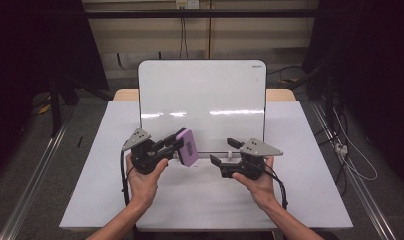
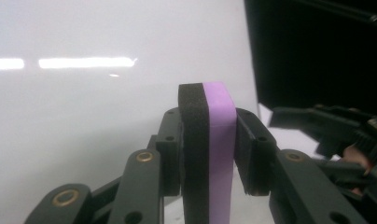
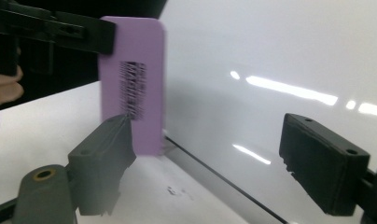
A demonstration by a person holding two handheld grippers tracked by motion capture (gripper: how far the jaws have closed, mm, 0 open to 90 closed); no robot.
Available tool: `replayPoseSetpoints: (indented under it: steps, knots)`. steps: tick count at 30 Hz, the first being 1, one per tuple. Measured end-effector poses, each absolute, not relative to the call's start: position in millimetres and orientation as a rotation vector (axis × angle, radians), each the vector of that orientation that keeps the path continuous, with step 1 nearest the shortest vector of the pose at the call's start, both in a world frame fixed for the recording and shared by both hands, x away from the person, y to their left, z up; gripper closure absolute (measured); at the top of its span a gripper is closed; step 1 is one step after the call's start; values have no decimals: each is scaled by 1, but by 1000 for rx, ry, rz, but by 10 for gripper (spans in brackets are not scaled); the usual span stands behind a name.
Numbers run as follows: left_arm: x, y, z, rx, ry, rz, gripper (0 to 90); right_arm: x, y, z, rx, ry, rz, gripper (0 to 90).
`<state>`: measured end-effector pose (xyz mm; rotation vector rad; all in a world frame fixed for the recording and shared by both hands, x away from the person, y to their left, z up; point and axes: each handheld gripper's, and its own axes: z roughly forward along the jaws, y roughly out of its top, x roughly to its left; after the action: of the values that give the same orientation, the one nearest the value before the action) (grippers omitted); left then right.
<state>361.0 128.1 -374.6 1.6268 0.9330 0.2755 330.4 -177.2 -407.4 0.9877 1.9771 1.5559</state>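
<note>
The left gripper (image 1: pixel 176 145) is clamped on an eraser (image 1: pixel 187 147), one pad on its black felt side and the other on its purple back. In the left gripper view the eraser (image 2: pixel 207 154) stands upright between the pads, felt toward the whiteboard (image 2: pixel 84 121). That grip makes sense for wiping: the felt face can be pressed flat to the board while the purple back takes the gripper's push. From above, the eraser is held just in front of the whiteboard's (image 1: pixel 202 100) lower left part, near its bottom edge; whether the felt touches the surface I cannot tell.

The right gripper (image 1: pixel 222 151) has its jaws apart with nothing between them. In the right gripper view its two black pads (image 3: pixel 323 170) stand wide, bare board and table behind them, and the purple eraser (image 3: pixel 133 107) hangs farther off in the other gripper (image 3: pixel 60 30). It hovers low over the table (image 1: pixel 90 190), just beside the board's bottom edge, probably ready to steady the board, though it touches nothing now.

The whiteboard leans upright at the back of the white table, its face toward the person, so both hands (image 1: pixel 145 180) reach it from the near side. Its surface looks clean, with glare streaks across the middle. A few small dark marks lie on the table near the board's foot (image 3: pixel 179 191).
</note>
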Motion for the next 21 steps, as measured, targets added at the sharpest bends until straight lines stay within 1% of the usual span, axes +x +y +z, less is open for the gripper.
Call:
replayPoseSetpoints:
  steps: [3,7,10,13,19,21]
  knots:
    - [363,134,-368,1665,930,341,659,329,-188,-408,1006,1951,1526,157]
    - [362,141,-359,1698,922,408,661,328,-202,-410,1052,1934,1484,77]
    - [363,146,-356,1724,924,443,663,327,-213,-412,1081,1921,1453,45]
    - [363,148,-355,1767,917,499,664,325,-223,-414,1096,1907,1415,34]
    - [365,152,-354,1822,935,530,666,323,-238,-414,1121,1879,1377,32]
    - [366,154,-353,1844,928,558,667,322,-241,-415,1123,1880,1357,32]
